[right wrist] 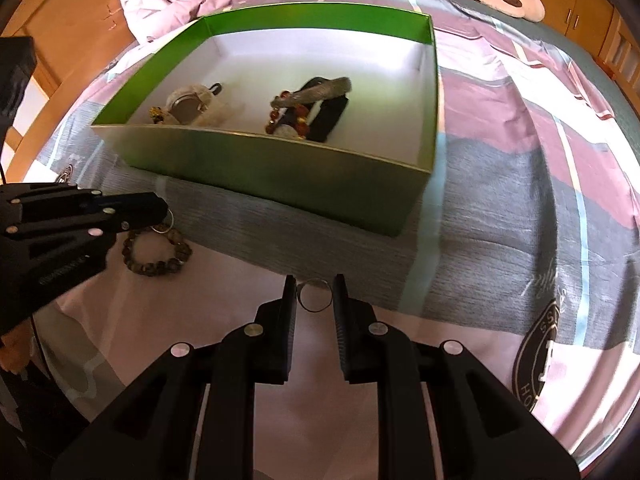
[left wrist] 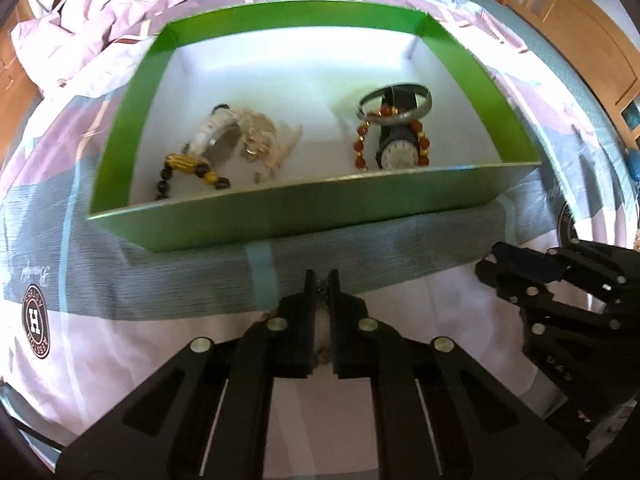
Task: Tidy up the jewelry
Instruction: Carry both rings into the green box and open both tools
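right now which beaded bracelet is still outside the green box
The dull brown-grey beaded bracelet on the bedspread beside the left gripper; the red-and-gold one and black-and-gold one lie inside the green box.

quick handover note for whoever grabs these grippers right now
Left gripper: shut on the beaded bracelet, which still lies on the bedspread.
Right gripper: shut on a silver ring.
Green box already holds a watch, a bangle and red, black-and-gold and white pieces.
Left: drop the ring and bracelet into the box.
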### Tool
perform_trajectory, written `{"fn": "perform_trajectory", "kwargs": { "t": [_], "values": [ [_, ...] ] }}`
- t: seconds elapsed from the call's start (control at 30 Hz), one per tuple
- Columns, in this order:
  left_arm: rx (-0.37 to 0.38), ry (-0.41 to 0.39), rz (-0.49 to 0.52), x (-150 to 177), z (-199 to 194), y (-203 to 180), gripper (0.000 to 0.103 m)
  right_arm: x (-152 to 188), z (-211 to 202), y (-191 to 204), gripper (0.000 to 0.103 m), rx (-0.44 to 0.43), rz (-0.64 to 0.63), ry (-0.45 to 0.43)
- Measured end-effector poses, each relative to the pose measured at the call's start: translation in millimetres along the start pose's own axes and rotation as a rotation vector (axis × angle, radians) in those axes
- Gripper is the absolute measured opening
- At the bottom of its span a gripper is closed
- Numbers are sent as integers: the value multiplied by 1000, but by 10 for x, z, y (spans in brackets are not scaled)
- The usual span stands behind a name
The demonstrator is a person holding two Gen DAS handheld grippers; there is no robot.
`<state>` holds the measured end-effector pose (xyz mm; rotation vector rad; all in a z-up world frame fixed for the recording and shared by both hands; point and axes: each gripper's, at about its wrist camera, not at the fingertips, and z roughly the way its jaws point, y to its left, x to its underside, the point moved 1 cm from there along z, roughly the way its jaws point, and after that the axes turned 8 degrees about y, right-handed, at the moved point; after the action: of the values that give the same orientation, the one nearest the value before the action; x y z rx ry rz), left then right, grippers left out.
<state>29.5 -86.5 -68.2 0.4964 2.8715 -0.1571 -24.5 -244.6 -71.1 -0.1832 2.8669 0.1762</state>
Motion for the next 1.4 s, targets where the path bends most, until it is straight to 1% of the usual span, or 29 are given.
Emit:
{"fn": "perform_trajectory", "kwargs": {
  "t": [0.1, 0.13, 0.17, 0.3, 0.33, 0.47, 0.53, 0.6, 0.67, 0.7, 0.73, 0.77, 0.83, 1.0, 1.27, 1.4],
  "values": [
    [18, -1, -15, 0, -17, 39, 7, -4, 9, 16, 18, -4, 1, 4],
    [18, 2, -28, -7, -2, 68, 8, -16, 12, 38, 18, -4, 2, 6],
    [20, 7, -40, -12, 16, 103, 14, -28, 22, 54, 18, -5, 2, 8],
    [54, 35, -112, -44, 107, 268, 26, -63, 49, 72, 18, -6, 3, 15],
    [62, 40, -120, -45, 119, 286, 33, -69, 55, 77, 18, -6, 2, 17],
    [55, 40, -117, -50, 163, 271, 42, -129, 103, 148, 18, -3, -5, 24],
    [47, 43, -109, -64, 207, 230, 42, -137, 111, 155, 18, 0, -10, 24],
    [29, 52, -90, -81, 275, 168, 40, -142, 115, 165, 18, 3, -12, 23],
    [-22, 44, -66, -67, 317, 118, 29, -145, 122, 169, 18, 3, -16, 23],
    [-42, 36, -54, -60, 323, 91, 27, -143, 124, 171, 18, 3, -17, 23],
    [-52, 29, -42, -58, 325, 66, 21, -142, 125, 171, 18, 2, -19, 22],
    [-53, 27, -37, -59, 321, 64, 12, -142, 125, 175, 18, 2, -20, 21],
    [-61, 21, -28, -61, 308, 47, 6, -139, 126, 175, 18, 1, -24, 19],
    [-77, 4, -14, -52, 258, 44, 5, -130, 121, 176, 18, -2, -32, 14],
    [-66, -2, -9, -16, 179, 58, 4, -116, 115, 163, 18, -3, -35, 14],
    [-47, -8, -17, -16, 112, 79, 4, -113, 106, 154, 18, -5, -34, 11]
  ]
}}
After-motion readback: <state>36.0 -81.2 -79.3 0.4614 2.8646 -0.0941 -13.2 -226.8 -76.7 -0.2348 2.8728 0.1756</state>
